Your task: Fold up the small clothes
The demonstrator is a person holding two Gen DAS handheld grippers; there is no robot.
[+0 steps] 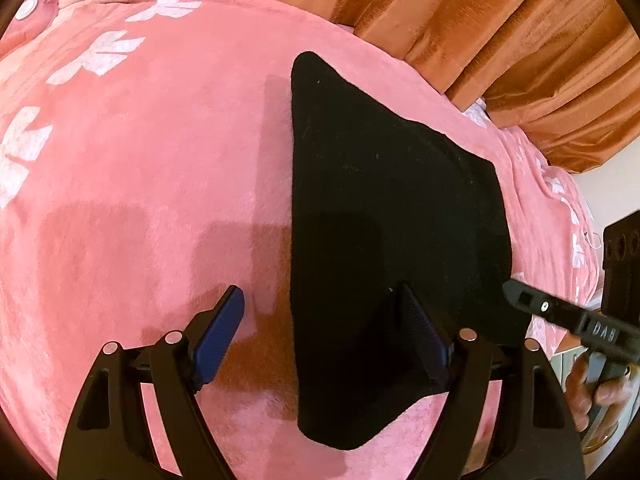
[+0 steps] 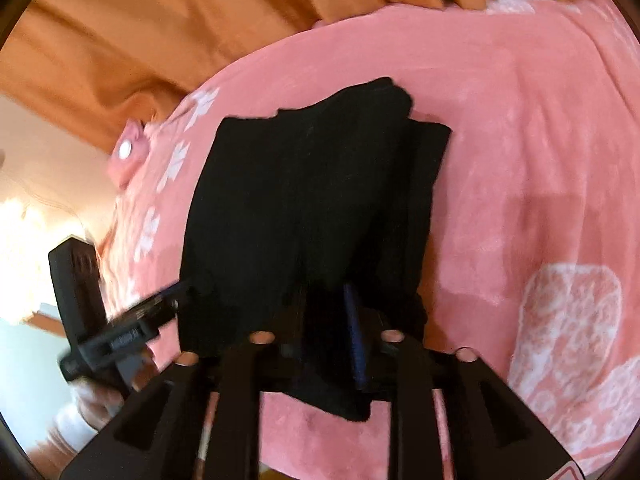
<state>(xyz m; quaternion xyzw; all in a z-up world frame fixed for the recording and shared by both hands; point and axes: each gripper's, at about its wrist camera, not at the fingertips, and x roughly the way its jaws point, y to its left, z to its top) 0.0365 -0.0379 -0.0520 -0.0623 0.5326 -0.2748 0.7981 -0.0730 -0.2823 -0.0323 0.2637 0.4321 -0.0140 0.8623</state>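
Note:
A small black garment [image 1: 392, 216] lies spread on the pink blanket [image 1: 160, 184]. My left gripper [image 1: 320, 320] is open just above the blanket, its left pad [image 1: 222, 332] over the pink and its right pad [image 1: 420, 336] over the garment's near left edge. In the right wrist view the garment [image 2: 312, 200] hangs partly lifted, and my right gripper [image 2: 324, 320] is shut on its near edge. The right gripper's finger [image 1: 560, 316] shows at the garment's right edge in the left wrist view. The left gripper [image 2: 132, 320] shows blurred at the left of the right wrist view.
An orange curtain [image 1: 500, 32] hangs behind the bed. The blanket [image 2: 520, 160] has white flower prints [image 1: 100, 56] along its left side and a white patterned patch [image 2: 572, 320] on the right. A pink pillow corner with a white button [image 2: 126, 152] lies at the edge.

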